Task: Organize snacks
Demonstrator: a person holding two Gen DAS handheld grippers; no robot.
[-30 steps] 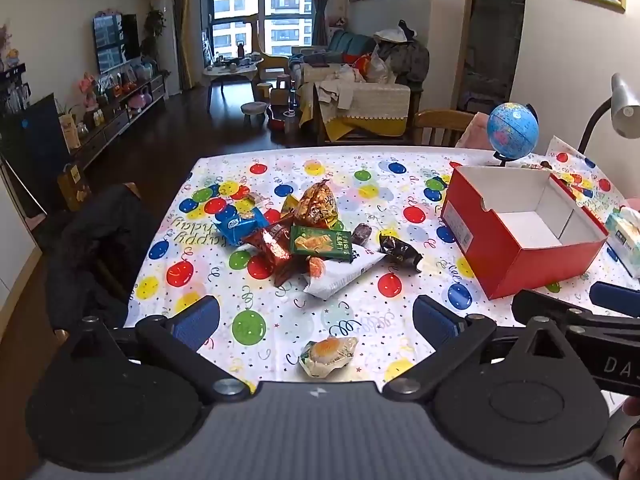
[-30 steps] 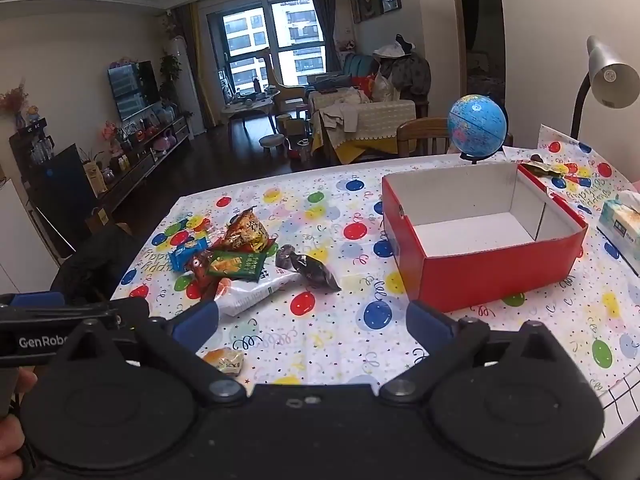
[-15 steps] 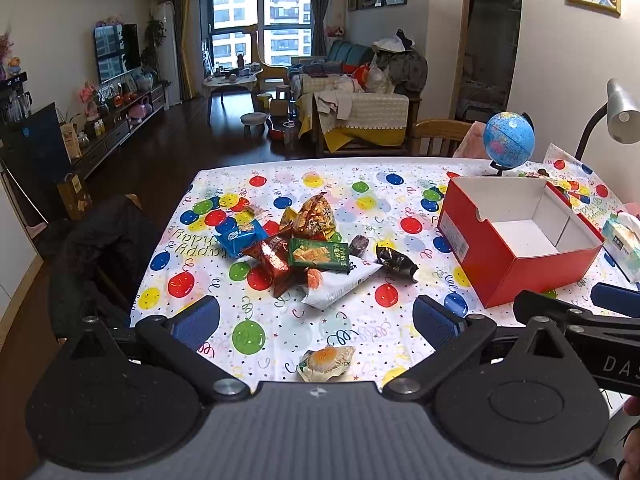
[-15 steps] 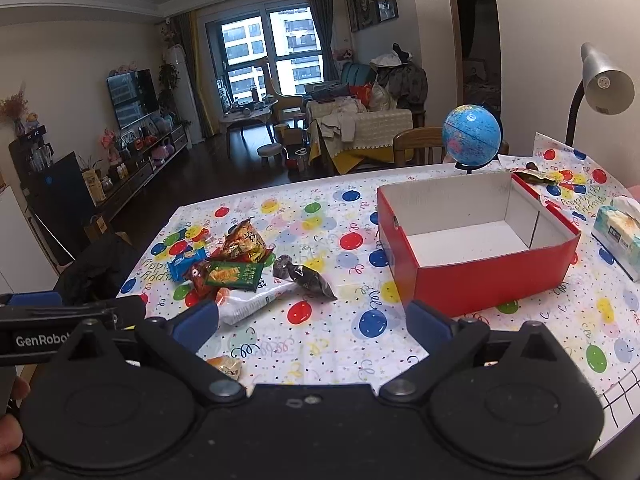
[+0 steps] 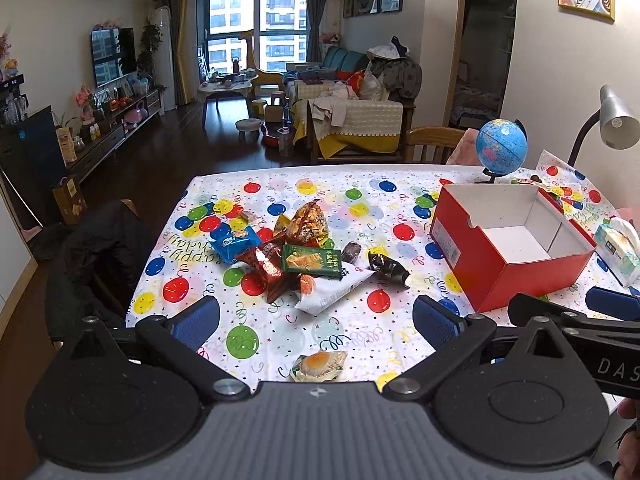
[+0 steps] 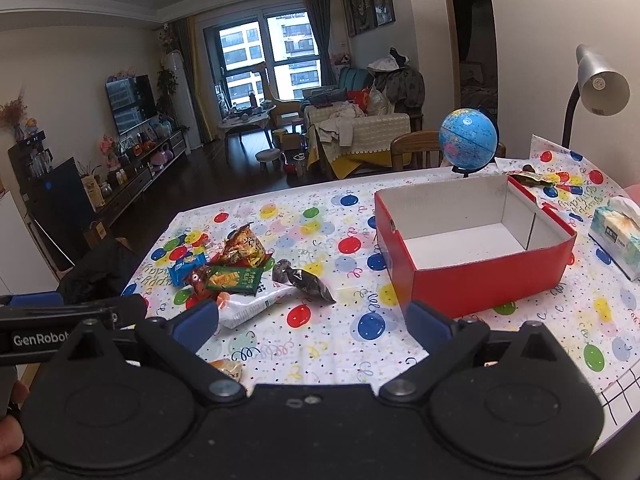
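Note:
A heap of snack packets lies on the balloon-print tablecloth, left of centre; it also shows in the right wrist view. A black packet lies beside it and a small pastry packet lies near the front edge. An open, empty red box stands to the right, also in the right wrist view. My left gripper is open and empty, above the front edge. My right gripper is open and empty, to its right.
A globe, a desk lamp and a tissue pack stand at the table's right side. A dark jacket hangs on a chair at the left. A wooden chair stands behind the table.
Both grippers have drawn back and risen a little, so the table looks farther away. Nothing on the table has moved.

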